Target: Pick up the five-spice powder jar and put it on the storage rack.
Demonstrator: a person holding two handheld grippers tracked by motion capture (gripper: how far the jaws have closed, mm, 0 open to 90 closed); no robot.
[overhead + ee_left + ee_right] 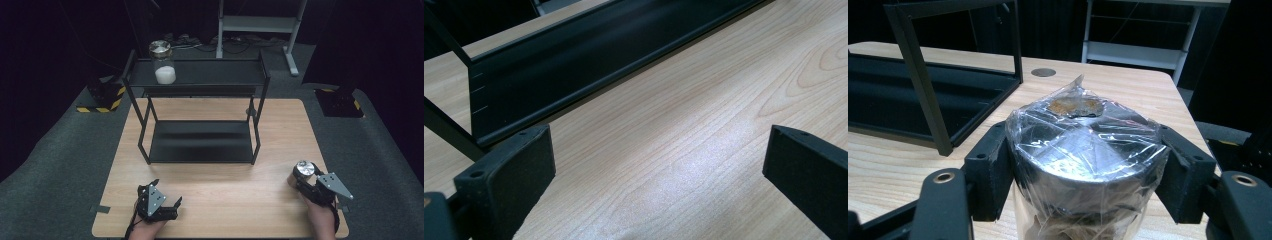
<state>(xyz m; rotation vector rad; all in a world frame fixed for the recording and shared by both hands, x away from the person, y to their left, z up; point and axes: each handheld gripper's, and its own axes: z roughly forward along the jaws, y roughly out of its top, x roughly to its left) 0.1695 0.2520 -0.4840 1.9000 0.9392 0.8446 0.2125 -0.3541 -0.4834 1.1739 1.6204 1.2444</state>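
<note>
Right claw (1083,175) clenched on upright jar (302,173); we've rack (200,142) at 10 o'clock. Left claw (659,165) released, farther from jar.

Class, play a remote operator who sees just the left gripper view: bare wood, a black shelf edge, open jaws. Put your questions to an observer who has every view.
Operator: What is the other hand doing?
Observer: The right gripper is shut on a wrapped jar with a metal lid.
Operator: Is anything on the rack?
Observer: A glass jar of white powder stands at the left end of the rack's top shelf.
Operator: And the lower shelf?
Observer: It is bare.
</note>
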